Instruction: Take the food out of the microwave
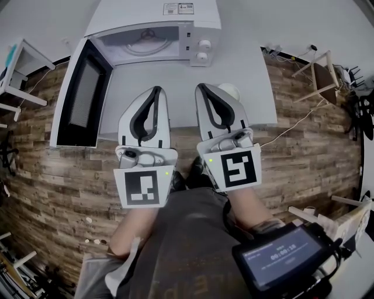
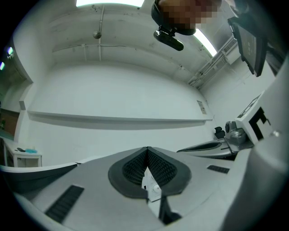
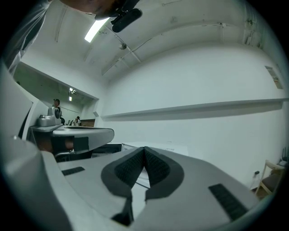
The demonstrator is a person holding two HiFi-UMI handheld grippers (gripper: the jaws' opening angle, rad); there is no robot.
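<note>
Tools: left grey two-jaw gripper (image 1: 156, 89) and right grey two-jaw gripper (image 1: 202, 86) — both sets of jaws pressed together, nothing pinched. A white round container (image 1: 231, 91) is seen on the white table (image 1: 257, 87), partly hidden behind the right one — outside the white microwave (image 1: 152, 14), whose black-framed door (image 1: 82, 99) is swung open.

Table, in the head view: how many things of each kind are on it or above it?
Microwave: 1
Tongs: 2 (left tongs, right tongs)
White container: 1
Total: 4
</note>
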